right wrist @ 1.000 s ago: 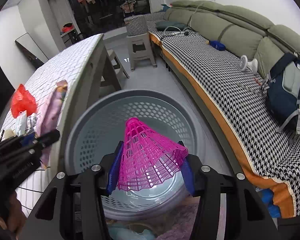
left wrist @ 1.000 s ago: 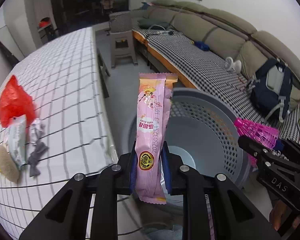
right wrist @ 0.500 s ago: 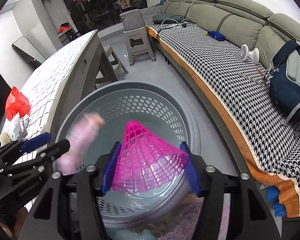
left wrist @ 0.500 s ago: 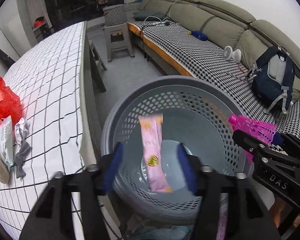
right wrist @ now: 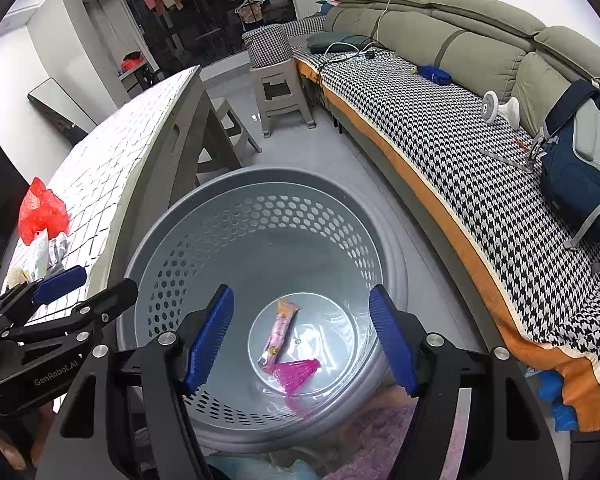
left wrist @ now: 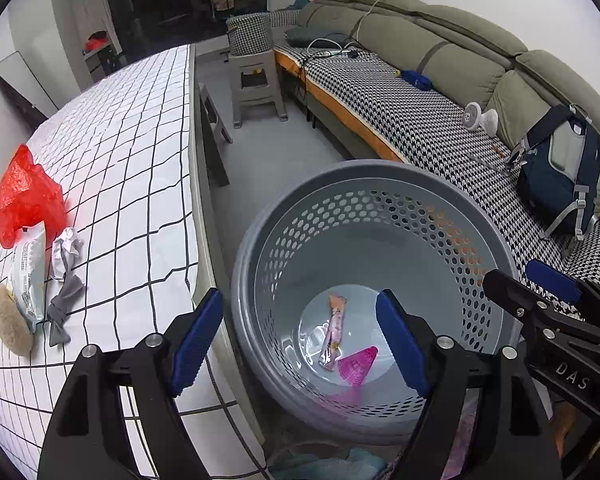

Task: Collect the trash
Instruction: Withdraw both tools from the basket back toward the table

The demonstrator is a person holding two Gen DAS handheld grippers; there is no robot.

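A grey perforated basket (left wrist: 380, 172) stands on the floor between table and sofa; it also shows in the right wrist view (right wrist: 260, 178). On its bottom lie a pink snack wrapper (left wrist: 334, 334) (right wrist: 278, 334) and a pink mesh cone (left wrist: 358, 364) (right wrist: 298, 372). My left gripper (left wrist: 300, 340) is open and empty above the basket's left side. My right gripper (right wrist: 300, 340) is open and empty above the basket. On the table lie a red plastic bag (left wrist: 26, 196), a white packet (left wrist: 28, 268), crumpled paper (left wrist: 66, 252), a grey scrap (left wrist: 62, 308) and a tan pad (left wrist: 8, 326).
The checked table (left wrist: 132, 152) stands left of the basket. A sofa with a houndstooth cover (left wrist: 400, 108) runs along the right, with a navy backpack (left wrist: 560, 176) on it. A grey stool (left wrist: 256, 84) stands on the floor beyond.
Both grippers opened. The pink wrapper dropped from my left gripper and the pink cone from my right; both now lie on the basket's bottom.
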